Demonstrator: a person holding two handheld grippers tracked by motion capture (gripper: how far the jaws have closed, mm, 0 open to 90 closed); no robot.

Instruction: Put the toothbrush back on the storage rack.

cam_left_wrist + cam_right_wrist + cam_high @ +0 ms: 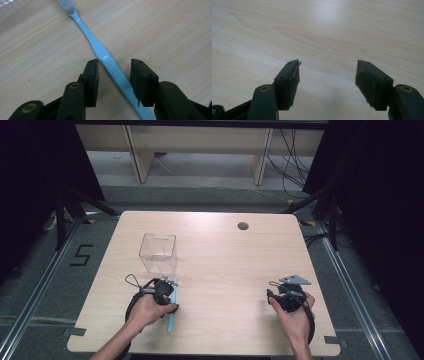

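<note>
Two jaws of the left gripper [113, 65] straddle the blue toothbrush [105, 53] lying flat on the bench [175, 32], not yet pinching. Light, stiff, slippery plastic; its ribbed handle likely offers the surest hold. Right gripper [327, 65] stands open, empty.

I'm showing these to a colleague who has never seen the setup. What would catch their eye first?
Probably the light blue toothbrush lying flat on the wooden table, its handle between the open jaws of the left gripper. Just beyond it stands a clear plastic box, and the right gripper rests open over bare wood.
</note>
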